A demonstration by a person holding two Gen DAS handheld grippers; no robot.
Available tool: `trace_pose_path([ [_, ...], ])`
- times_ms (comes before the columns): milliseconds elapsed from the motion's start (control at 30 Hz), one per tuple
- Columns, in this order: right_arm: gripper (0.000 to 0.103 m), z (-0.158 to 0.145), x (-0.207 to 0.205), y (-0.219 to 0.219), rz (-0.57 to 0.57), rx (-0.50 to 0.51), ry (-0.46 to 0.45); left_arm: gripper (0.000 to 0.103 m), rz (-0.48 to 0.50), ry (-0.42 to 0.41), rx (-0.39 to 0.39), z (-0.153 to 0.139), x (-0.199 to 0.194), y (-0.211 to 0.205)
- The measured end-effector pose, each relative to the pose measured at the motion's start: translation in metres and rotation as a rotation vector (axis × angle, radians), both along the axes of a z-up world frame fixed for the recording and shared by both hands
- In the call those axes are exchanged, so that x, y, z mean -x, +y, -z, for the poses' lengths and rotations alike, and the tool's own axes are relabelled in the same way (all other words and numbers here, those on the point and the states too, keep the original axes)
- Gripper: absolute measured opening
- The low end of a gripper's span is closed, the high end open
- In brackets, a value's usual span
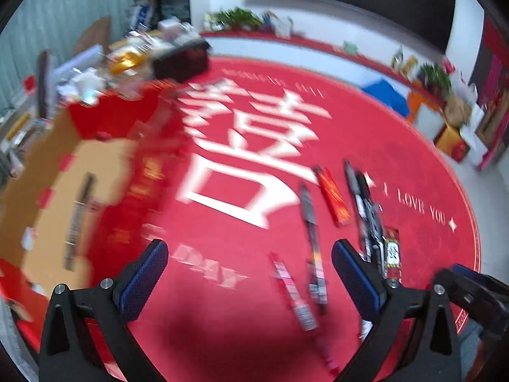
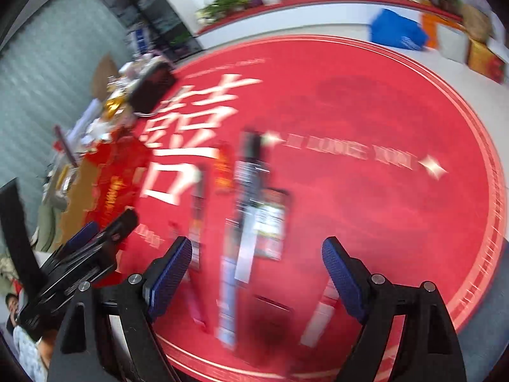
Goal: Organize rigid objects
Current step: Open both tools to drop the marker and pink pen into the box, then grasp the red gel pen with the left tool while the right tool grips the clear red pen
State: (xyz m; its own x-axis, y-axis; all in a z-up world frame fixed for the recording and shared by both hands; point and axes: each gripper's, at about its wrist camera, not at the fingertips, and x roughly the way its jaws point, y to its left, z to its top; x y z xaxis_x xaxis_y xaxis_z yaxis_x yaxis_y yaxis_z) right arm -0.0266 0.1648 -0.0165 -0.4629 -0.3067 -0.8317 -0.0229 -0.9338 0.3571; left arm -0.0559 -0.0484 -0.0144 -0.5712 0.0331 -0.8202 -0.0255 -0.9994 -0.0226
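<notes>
Carpet, round and red with big white characters, carries the things to sort. At its left edge lies an open cardboard box with red flaps; one long dark stick lies inside it. On the carpet several long flat sticks lie loose, near each other and mostly parallel: dark ones with printed labels, a red one and a pink-white one. All are blurred, so I cannot read the print.

Left claw hovers over the carpet with the sticks just ahead, between its blue pads and toward its right finger. It is spread wide and holds nothing. Right claw is also spread apart and empty; the sticks lie below and ahead, between its fingers.
</notes>
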Motion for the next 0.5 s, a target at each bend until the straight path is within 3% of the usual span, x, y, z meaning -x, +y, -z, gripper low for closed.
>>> trace_pose_path([
  [233,0.085,0.018,-0.032,0.043,0.058,-0.01,-0.026,0.103,-0.09,-0.039,0.025,0.019,-0.022,0.016],
  [333,0.085,0.026,-0.036,0.041,0.049,0.004,-0.036,0.103,-0.122,-0.029,0.036,0.02,-0.042,0.016],
  [500,0.085,0.029,-0.045,0.028,0.024,-0.088,-0.029,0.103,-0.149,-0.033,0.047,0.029,-0.054,0.021],
])
